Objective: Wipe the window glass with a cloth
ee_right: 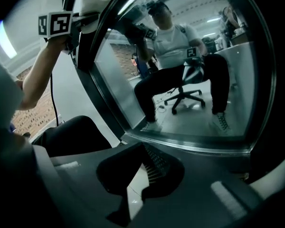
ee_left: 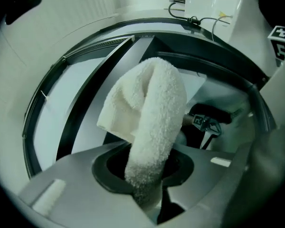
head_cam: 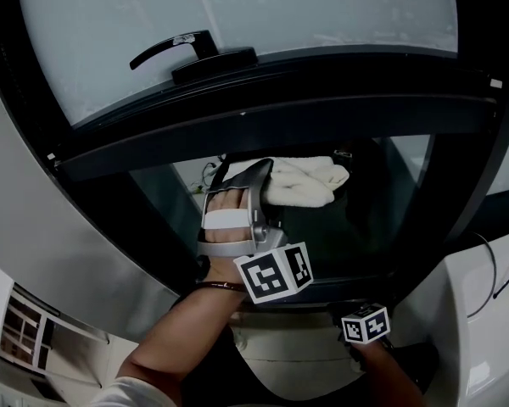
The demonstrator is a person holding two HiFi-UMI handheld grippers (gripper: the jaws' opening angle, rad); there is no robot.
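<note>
Nearest the head camera, the person's left forearm (head_cam: 182, 325) is seen reaching up to the left gripper (head_cam: 259, 176), which is raised to the lower pane of window glass (head_cam: 365, 227). Its jaws are clamped tight on a white terry cloth (head_cam: 305, 182), and the cloth is pressed against the glass just under the dark window frame (head_cam: 280, 113). In the left gripper view the cloth (ee_left: 156, 113) is pinched low between the jaws and bulges up in a thick fold beyond them. The right gripper (head_cam: 365, 323) is held lower, near the bottom of the frame. In its own view the jaws of the right gripper (ee_right: 133, 194) are drawn together to a thin slit, with nothing held. A black window handle (head_cam: 174, 49) is mounted above on the upper sash.
</note>
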